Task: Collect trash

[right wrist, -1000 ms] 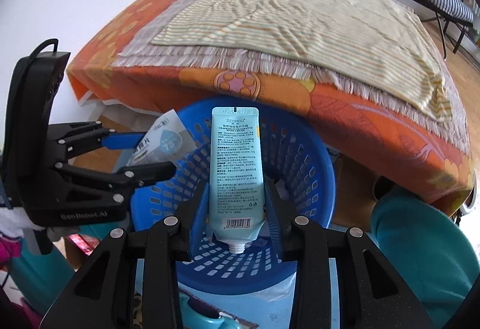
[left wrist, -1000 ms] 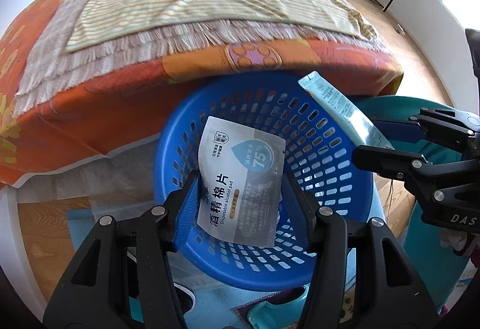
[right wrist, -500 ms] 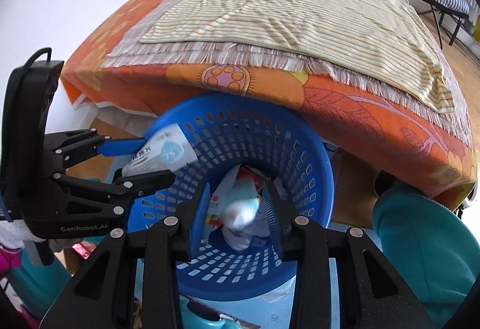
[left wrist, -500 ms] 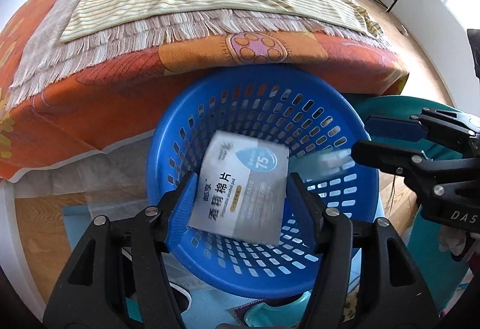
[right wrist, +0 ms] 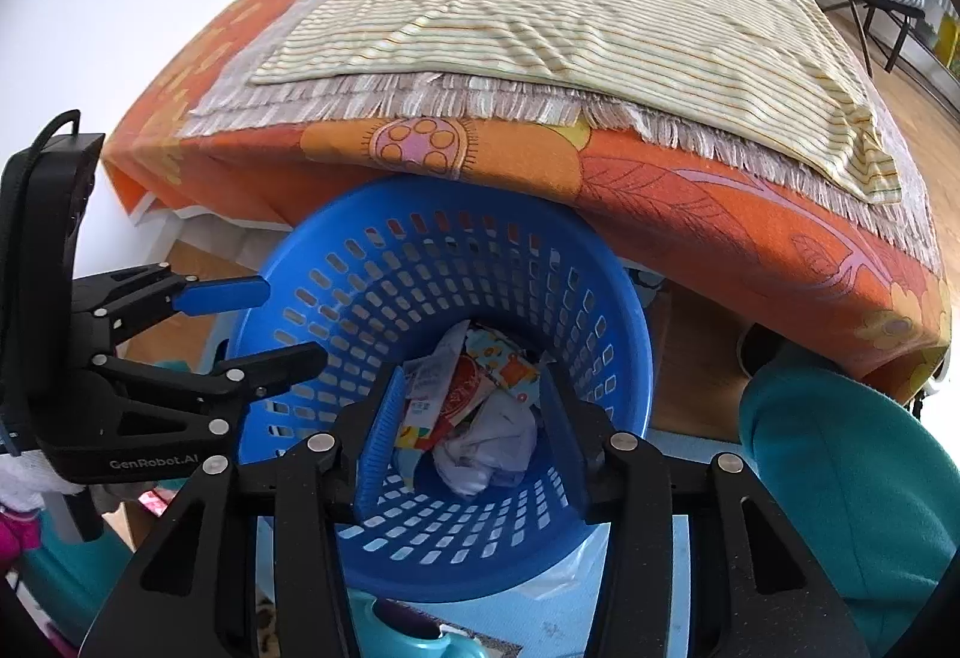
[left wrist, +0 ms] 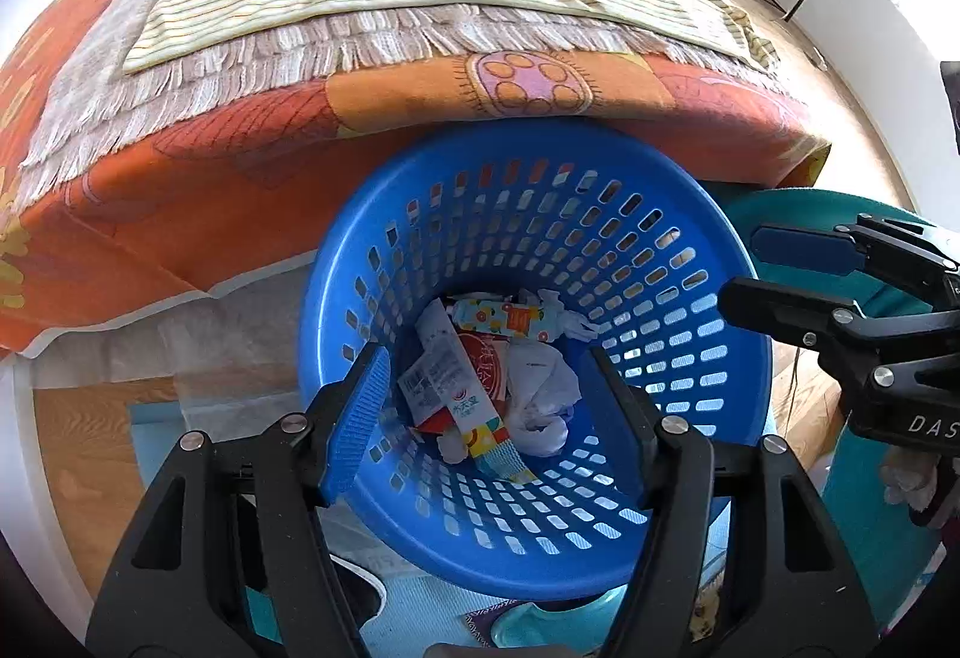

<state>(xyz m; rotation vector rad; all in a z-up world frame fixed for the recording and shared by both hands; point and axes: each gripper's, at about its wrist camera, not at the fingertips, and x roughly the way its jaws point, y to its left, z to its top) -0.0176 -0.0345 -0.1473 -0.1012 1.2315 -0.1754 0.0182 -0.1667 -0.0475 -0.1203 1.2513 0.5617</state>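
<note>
Orange bedspread overhangs blue basket; teal sleeve beside it.

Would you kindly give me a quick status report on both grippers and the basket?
Left gripper and right gripper open, empty, jaws just opening. Trash lies in blue basket. Nothing in the way.

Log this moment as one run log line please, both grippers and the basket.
left gripper: open, empty, just opening | right gripper: open, empty, just opening | blue basket: holds wrappers and tissue | step: items dropped in
</note>
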